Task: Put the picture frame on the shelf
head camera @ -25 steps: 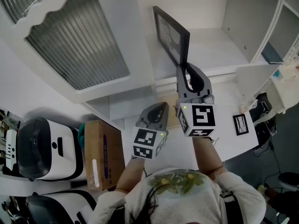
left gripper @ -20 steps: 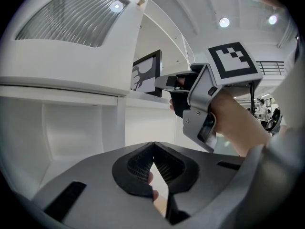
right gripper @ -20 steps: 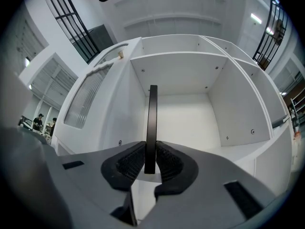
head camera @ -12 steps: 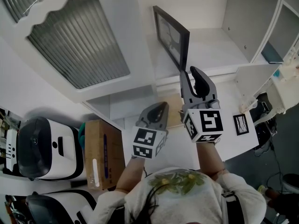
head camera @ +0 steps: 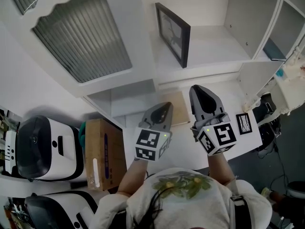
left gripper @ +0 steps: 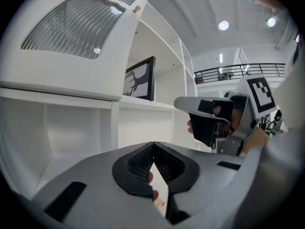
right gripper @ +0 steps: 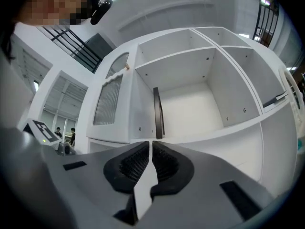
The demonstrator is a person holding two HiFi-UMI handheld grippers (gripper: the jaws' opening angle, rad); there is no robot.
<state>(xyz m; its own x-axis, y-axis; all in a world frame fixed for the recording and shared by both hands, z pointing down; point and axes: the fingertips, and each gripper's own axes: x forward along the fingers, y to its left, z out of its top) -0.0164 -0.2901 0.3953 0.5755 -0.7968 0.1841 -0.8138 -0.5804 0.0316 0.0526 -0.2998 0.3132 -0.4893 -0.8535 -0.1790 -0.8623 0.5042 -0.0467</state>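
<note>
The black picture frame stands upright by itself at the left of the white shelf compartment, leaning towards its left wall. It shows edge-on in the right gripper view and face-on in the left gripper view. My right gripper hangs below and in front of the shelf, apart from the frame. Its jaws have just been closing and stand shut with nothing between them. My left gripper stays low beside it, also shut and empty.
A ribbed cabinet door stands open at the left. On the white table lie a tan board and a small framed picture. A cardboard box and white devices sit at the lower left.
My right gripper has let go of the frame's edge, drawn back down and away from the shelf, and shut. The frame stays standing on the shelf. The left gripper has not moved.
</note>
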